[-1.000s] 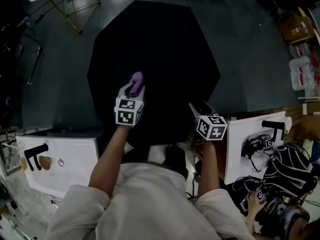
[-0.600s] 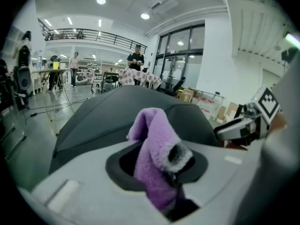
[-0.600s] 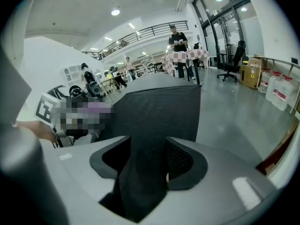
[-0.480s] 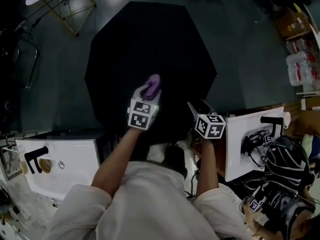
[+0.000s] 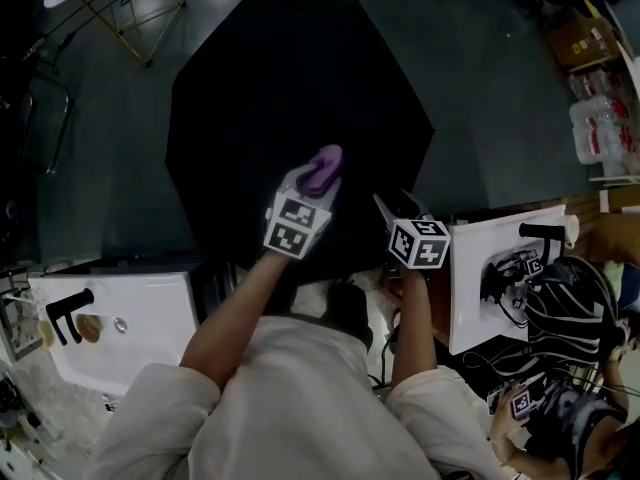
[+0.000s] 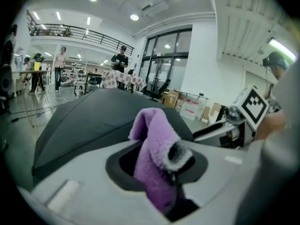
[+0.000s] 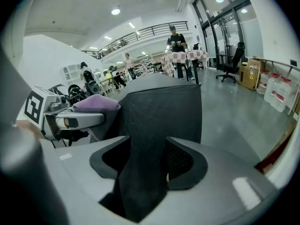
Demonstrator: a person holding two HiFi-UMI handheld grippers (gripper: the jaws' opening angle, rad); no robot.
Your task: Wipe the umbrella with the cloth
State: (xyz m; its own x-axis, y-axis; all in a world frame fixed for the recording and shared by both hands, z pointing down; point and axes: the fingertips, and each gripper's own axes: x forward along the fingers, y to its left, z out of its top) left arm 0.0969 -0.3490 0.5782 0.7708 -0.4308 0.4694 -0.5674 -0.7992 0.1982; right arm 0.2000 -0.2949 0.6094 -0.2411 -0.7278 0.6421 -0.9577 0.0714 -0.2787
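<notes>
Head view: square-marker cube (image 5: 297, 225) near cloth (image 5: 323, 169)

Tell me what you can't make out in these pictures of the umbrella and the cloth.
1. Head view: whether the cloth presses on the umbrella; the left gripper covers the contact.
2. Every view: the umbrella's underside, hidden by its own canopy.
3. Head view: the umbrella's near edge, behind the person's arms.
4. Head view: dark things on the white board, too small and dim.
</notes>
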